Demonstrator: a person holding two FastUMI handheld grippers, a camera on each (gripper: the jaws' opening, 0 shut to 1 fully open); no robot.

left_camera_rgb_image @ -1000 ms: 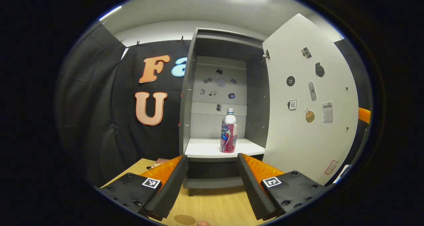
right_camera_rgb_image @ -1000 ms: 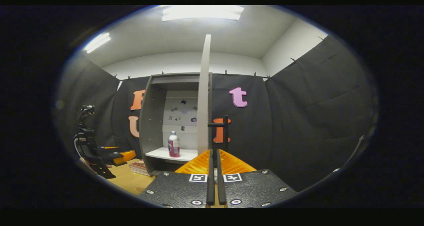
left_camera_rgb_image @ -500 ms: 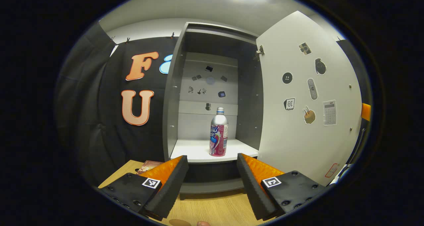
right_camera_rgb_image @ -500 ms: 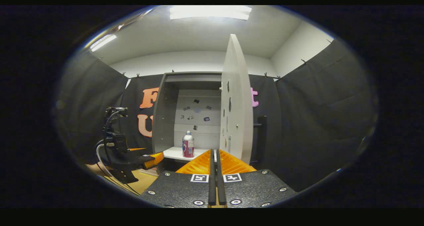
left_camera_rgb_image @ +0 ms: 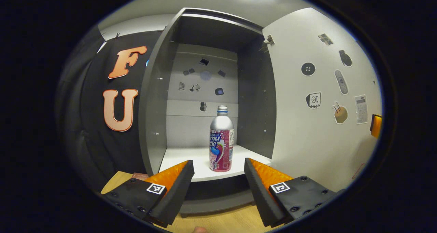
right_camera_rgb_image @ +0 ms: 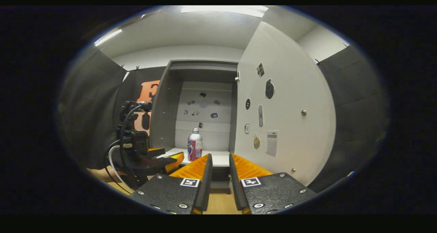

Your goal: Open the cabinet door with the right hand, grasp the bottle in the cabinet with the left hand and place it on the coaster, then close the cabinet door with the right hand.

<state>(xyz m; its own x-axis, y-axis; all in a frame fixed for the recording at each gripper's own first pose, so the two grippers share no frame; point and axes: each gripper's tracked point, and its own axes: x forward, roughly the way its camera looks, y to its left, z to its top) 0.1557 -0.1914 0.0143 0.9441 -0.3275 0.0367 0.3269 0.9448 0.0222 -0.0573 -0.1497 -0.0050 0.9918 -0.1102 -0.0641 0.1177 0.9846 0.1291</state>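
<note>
**A:** Where does the silver metal bottle with the pink-and-blue label [left_camera_rgb_image: 222, 140] stand?

**B:** Upright on the white shelf [left_camera_rgb_image: 184, 158] inside the grey cabinet [left_camera_rgb_image: 153, 99], near the shelf's front edge and right of centre. In the right gripper view the same bottle [right_camera_rgb_image: 195, 146] stands deep in the opening, apart from both side walls.

**A:** And the left gripper [left_camera_rgb_image: 218, 178]?

**B:** It sits just in front of the shelf, jaws spread wide with nothing between them. The bottle appears above the gap, closer to the right-hand finger, and no pad touches it. In the right gripper view that gripper [right_camera_rgb_image: 172, 158] hovers at the cabinet's lower left, with black cables looped behind it.

**A:** The right gripper [right_camera_rgb_image: 220, 168]?

**B:** Its jaws stand slightly apart, a narrow gap between the pads, holding nothing. It points at the cabinet's lower front edge, well short of the bottle.

**A:** The door?

**B:** The white cabinet door dotted with small stickers [left_camera_rgb_image: 317, 99] is swung wide to the right, hinged at the cabinet's right wall. More stickers [left_camera_rgb_image: 205, 86] dot the pale back panel above the bottle.

**A:** What lies beneath it all?

**B:** A light wooden tabletop [left_camera_rgb_image: 225, 222], with the cabinet standing on it. A reddish flat object [left_camera_rgb_image: 140, 175] peeks out at the cabinet's lower left; I cannot tell what it is.
</note>
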